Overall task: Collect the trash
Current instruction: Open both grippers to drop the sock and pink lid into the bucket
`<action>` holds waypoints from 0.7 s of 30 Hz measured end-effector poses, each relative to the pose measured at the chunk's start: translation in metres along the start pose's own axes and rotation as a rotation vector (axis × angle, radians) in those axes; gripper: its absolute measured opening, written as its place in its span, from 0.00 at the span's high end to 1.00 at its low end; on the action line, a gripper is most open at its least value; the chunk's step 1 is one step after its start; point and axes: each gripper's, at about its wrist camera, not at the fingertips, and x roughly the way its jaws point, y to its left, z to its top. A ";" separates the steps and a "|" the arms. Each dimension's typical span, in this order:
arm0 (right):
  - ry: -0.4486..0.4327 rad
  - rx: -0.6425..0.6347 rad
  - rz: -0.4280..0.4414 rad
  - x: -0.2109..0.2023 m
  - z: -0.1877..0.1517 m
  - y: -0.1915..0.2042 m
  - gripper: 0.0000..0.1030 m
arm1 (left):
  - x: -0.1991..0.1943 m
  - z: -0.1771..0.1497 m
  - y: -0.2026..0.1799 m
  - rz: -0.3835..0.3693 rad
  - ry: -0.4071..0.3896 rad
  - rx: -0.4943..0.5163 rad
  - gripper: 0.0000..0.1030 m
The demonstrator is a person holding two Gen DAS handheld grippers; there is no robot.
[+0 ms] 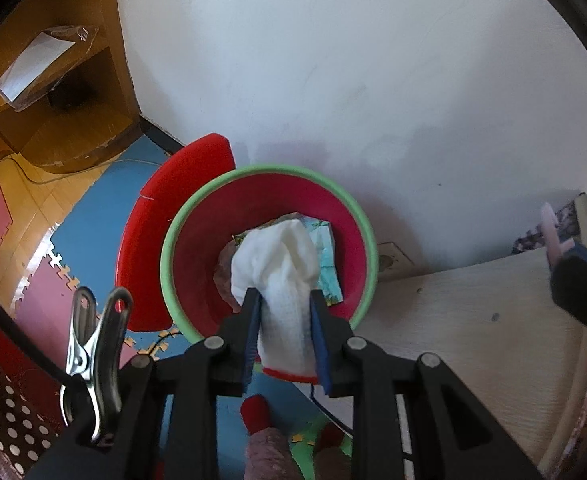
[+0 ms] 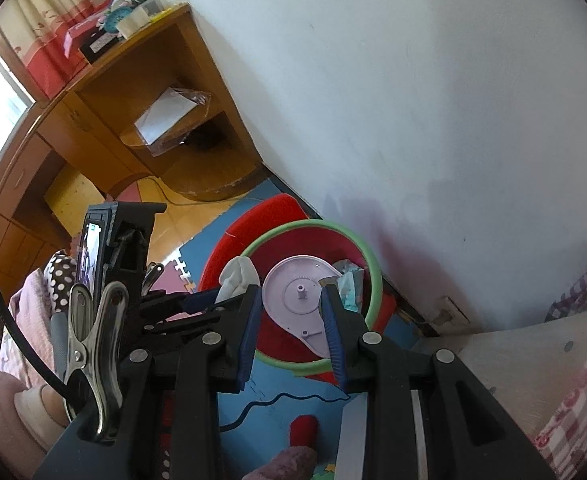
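**Hanging over the red bin, both tongs loaded**

Gripping a white cloth (image 1: 283, 280), the left gripper (image 1: 286, 312) points steeply down at a red bin (image 1: 357, 248) with a pale green rim. Its blue pads press on the cloth from both sides, narrowly apart, and the loose end of the cloth droops into the mouth of the bin. Crumpled paper (image 1: 325, 264) already lies inside, partly under the cloth.

The right gripper (image 2: 293, 312) is closed on a flat lilac plastic disc (image 2: 299, 300) with a small peg at its centre. It holds the disc by its edges just above the same bin, whose green rim (image 2: 369, 260) shows behind it.

A red lid (image 1: 161, 240) leans beside the bin, which stands against the white wall (image 1: 373, 80) on blue floor mats (image 1: 93, 220). A wooden desk (image 2: 105, 120) stands off to the left.
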 end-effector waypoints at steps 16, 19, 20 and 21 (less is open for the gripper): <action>0.053 0.003 0.003 0.023 -0.001 -0.010 0.70 | 0.006 0.011 0.012 0.009 -0.006 -0.045 0.55; 0.062 -0.017 0.006 0.032 0.002 -0.007 0.70 | 0.001 0.008 0.018 0.014 -0.009 -0.072 0.55; 0.065 -0.020 0.006 0.034 0.003 -0.006 0.70 | -0.001 0.007 0.021 0.021 -0.009 -0.079 0.55; 0.069 -0.024 0.006 0.037 0.003 -0.004 0.70 | -0.002 0.007 0.022 0.024 -0.010 -0.083 0.55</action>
